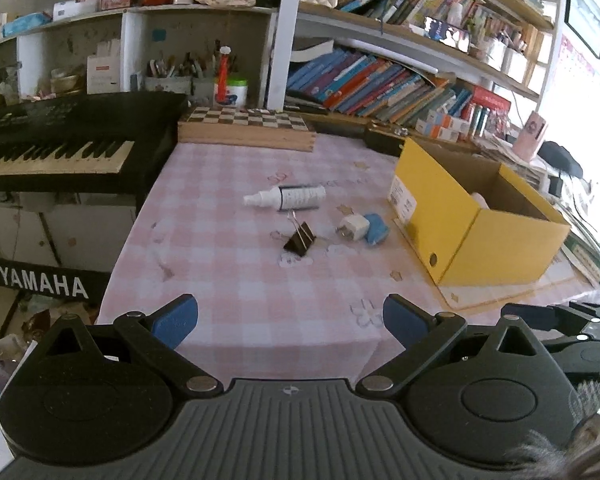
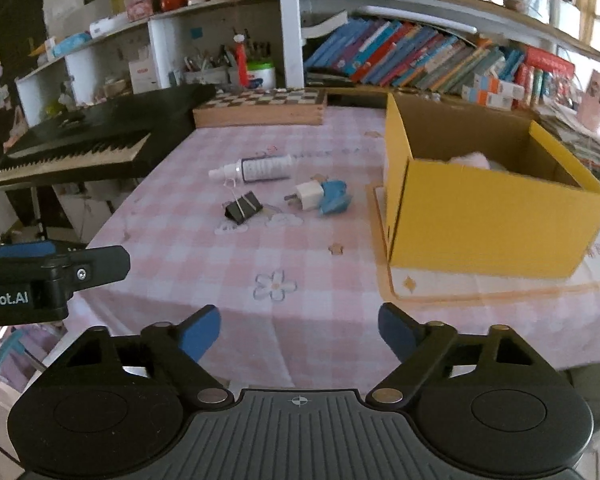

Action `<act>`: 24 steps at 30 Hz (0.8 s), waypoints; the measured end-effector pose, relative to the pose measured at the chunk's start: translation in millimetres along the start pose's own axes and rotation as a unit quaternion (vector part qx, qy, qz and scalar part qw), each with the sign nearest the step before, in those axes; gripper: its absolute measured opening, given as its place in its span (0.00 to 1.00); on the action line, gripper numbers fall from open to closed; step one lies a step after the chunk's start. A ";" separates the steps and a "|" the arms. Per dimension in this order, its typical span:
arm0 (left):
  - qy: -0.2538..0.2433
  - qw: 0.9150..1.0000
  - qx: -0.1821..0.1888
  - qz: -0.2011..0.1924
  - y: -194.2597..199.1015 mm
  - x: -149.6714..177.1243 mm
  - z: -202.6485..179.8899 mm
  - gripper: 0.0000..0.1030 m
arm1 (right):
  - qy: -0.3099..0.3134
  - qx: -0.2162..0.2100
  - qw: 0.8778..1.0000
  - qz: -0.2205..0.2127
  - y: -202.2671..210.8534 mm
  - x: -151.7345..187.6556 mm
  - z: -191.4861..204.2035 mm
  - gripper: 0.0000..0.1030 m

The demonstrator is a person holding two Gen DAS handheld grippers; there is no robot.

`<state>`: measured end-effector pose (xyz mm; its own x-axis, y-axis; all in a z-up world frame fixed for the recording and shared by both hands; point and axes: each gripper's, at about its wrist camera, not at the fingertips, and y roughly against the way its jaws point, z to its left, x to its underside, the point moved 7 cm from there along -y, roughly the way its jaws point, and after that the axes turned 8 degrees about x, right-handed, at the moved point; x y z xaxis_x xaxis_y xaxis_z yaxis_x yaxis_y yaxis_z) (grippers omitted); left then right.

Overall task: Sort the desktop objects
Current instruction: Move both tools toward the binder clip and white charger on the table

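On the pink checked tablecloth [image 1: 228, 280] lie a white spray bottle [image 1: 286, 197] [image 2: 256, 169], a black binder clip [image 1: 299, 240] [image 2: 243, 207], a white plug adapter [image 1: 352, 229] [image 2: 307, 196] and a blue object [image 1: 377, 230] [image 2: 334, 196] touching it. A yellow cardboard box [image 1: 460, 216] [image 2: 484, 220] stands open at the right with something white or pale pink inside. My left gripper [image 1: 290, 322] is open and empty at the table's near edge. My right gripper [image 2: 299, 332] is open and empty, also at the near edge.
A Yamaha keyboard [image 1: 56, 148] [image 2: 84, 148] stands left of the table. A wooden chessboard box [image 1: 246, 128] [image 2: 260, 110] lies at the table's back. Bookshelves [image 1: 380, 80] fill the wall behind. The left gripper's side [image 2: 48, 276] shows in the right wrist view.
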<state>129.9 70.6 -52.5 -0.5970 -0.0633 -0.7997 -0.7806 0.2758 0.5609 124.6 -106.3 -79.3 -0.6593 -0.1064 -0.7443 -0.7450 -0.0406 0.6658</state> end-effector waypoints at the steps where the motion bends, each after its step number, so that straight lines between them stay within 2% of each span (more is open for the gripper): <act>1: 0.002 1.000 -0.003 0.002 -3.5 -1.4 0.8 0.97 | 0.003 -0.003 1.000 0.000 -3.7 -2.6 -0.2 0.80; 6: 0.014 1.000 -0.017 0.004 -19.0 -12.0 5.0 0.95 | 0.021 -0.024 0.999 0.004 -24.1 -16.6 2.9 0.68; 10: 0.028 0.999 -0.025 0.009 -33.5 -18.4 10.9 0.93 | 0.041 -0.032 0.999 -0.004 -39.3 -29.1 6.7 0.66; 17: 0.036 0.998 -0.030 0.032 -64.7 -24.9 17.3 0.78 | 0.060 -0.032 0.998 -0.013 -71.8 -50.4 10.1 0.59; 24: 0.023 0.998 -0.038 0.049 -90.6 -32.5 19.2 0.75 | 0.051 -0.029 0.998 0.001 -102.7 -63.3 5.4 0.59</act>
<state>223.5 66.1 -81.5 -0.6773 -0.0841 -0.7309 -0.7292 0.2089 0.6517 242.3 -90.0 -100.9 -0.6448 -0.2075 -0.7356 -0.7346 -0.0978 0.6715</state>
